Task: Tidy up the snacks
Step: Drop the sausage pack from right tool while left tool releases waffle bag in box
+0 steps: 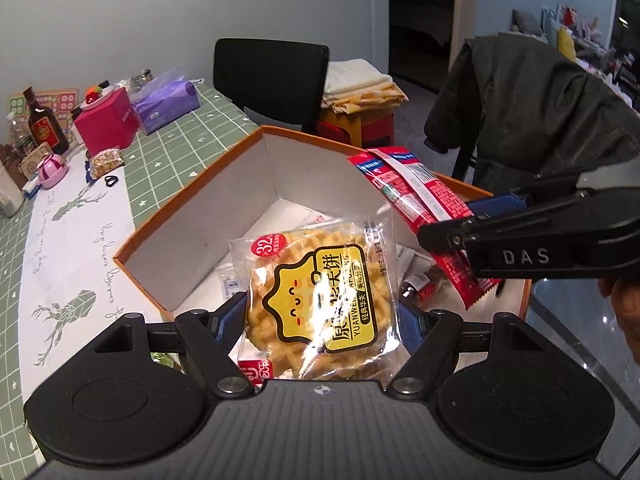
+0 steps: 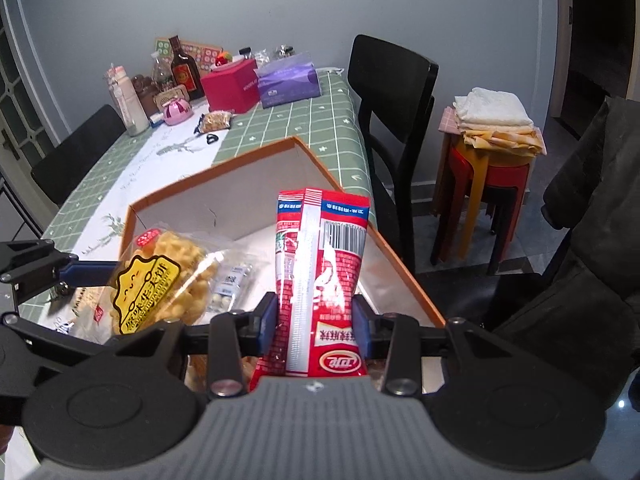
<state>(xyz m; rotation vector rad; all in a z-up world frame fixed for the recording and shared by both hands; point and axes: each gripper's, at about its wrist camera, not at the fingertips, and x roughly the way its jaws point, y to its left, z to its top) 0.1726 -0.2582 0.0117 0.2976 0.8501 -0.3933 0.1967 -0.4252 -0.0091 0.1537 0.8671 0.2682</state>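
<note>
Two snacks hang above an orange-rimmed cardboard box (image 1: 208, 216) on a green checked table (image 1: 188, 128), each clamped in a hand-held gripper. The left hand-held gripper (image 1: 320, 320) is closed on a clear-wrapped waffle cake packet (image 1: 316, 300), its blue pads pressing the packet's two side edges; the packet is over the box's near end, above a few small packets already on the box floor. The right hand-held gripper (image 2: 316, 324) is clamped on a red snack pouch (image 2: 320, 264), held upright near the box's right wall, its top well above the rim

The risk lies in crowding: both tools are over the same box, close beside each other, and a careless descent could knock one packet against the other or against the box wall. The waffle cake looks brittle, so a hard squeeze or a long drop could crack it. The slick film of the pouch may slide between the pads. Released upright, the tall pouch could tip over the right wall toward the floor, where a coat-draped chair (image 1: 532, 112) stands just beyond the box
</note>
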